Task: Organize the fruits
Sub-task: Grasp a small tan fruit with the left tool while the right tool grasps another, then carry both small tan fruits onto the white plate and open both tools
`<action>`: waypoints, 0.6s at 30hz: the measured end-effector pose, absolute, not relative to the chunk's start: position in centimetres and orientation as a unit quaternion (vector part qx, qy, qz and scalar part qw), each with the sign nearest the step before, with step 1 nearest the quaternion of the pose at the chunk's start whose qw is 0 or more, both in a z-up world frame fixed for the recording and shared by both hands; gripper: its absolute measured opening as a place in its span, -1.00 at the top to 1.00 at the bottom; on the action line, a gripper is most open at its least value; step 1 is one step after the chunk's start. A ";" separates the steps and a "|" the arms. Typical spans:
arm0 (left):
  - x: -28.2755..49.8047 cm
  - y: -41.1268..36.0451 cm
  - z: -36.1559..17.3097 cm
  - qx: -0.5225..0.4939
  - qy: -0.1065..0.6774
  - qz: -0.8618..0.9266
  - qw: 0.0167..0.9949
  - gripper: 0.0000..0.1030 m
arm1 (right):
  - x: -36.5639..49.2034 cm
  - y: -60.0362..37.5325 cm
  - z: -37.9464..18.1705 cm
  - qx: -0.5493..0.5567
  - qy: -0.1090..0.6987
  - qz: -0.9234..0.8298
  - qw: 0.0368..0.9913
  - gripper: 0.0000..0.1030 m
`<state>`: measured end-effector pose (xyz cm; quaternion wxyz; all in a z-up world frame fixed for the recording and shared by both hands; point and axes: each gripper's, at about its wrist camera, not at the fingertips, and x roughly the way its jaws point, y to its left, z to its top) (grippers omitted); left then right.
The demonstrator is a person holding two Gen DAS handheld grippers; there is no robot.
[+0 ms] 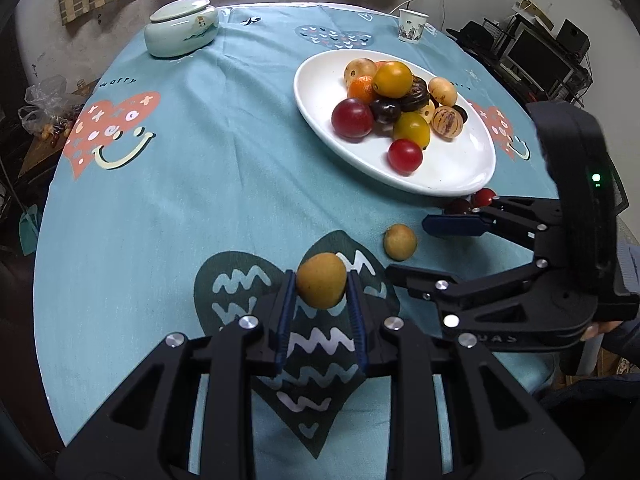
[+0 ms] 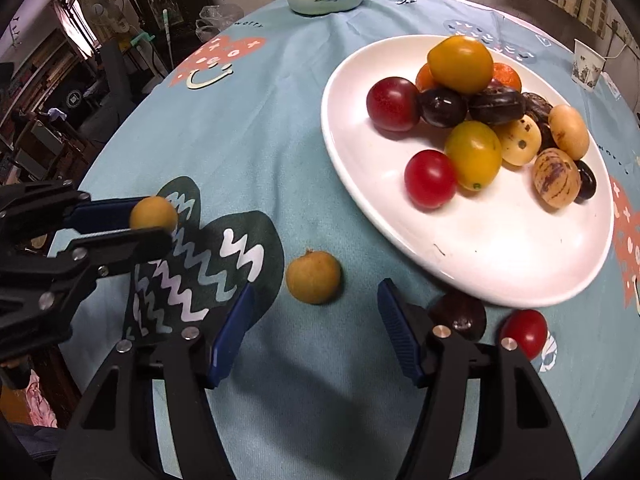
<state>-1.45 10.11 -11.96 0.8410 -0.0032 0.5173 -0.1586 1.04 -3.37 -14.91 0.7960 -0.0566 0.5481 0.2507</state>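
Note:
My left gripper is shut on a small tan-yellow fruit, held just above the blue cloth; the right wrist view shows that same held fruit at the left gripper. A second tan fruit lies on the cloth, a little beyond my right gripper, whose blue pads stand apart with nothing between them. From the left wrist view the right gripper sits beside this loose fruit. A white plate holds a pile of several red, yellow, dark and orange fruits.
A dark fruit and a red tomato lie on the cloth under the plate's near rim. A pale lidded jar and a paper cup stand at the table's far side. The round table edge drops off left.

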 end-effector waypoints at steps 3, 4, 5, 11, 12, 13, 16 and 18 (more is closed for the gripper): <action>-1.5 9.9 -12.0 -0.001 0.518 -0.159 0.840 0.51 | 1.4 -3.2 -15.3 -0.064 0.548 0.247 0.796 0.33; -1.5 9.7 -12.0 0.001 0.519 -0.160 0.840 0.51 | 1.5 -3.3 -15.3 -0.062 0.549 0.254 0.794 0.46; -1.5 9.4 -12.0 0.003 0.519 -0.162 0.839 0.51 | 1.6 -3.2 -15.3 -0.057 0.551 0.266 0.789 0.46; -1.6 8.2 -10.9 0.011 0.507 -0.174 0.844 0.51 | 0.3 -4.7 -13.7 -0.041 0.538 0.277 0.795 0.46; -1.7 7.9 -10.6 0.013 0.503 -0.177 0.846 0.51 | -0.2 -5.3 -13.2 -0.040 0.533 0.278 0.798 0.46; -1.6 7.5 -10.1 0.014 0.499 -0.182 0.847 0.51 | -0.5 -5.9 -12.9 -0.038 0.531 0.279 0.799 0.46; -1.5 5.9 -9.1 0.023 0.487 -0.199 0.850 0.51 | -1.7 -8.0 -12.8 -0.028 0.533 0.267 0.802 0.46; -1.2 4.9 -8.7 0.030 0.481 -0.208 0.851 0.51 | -2.4 -9.5 -13.1 -0.020 0.540 0.254 0.802 0.47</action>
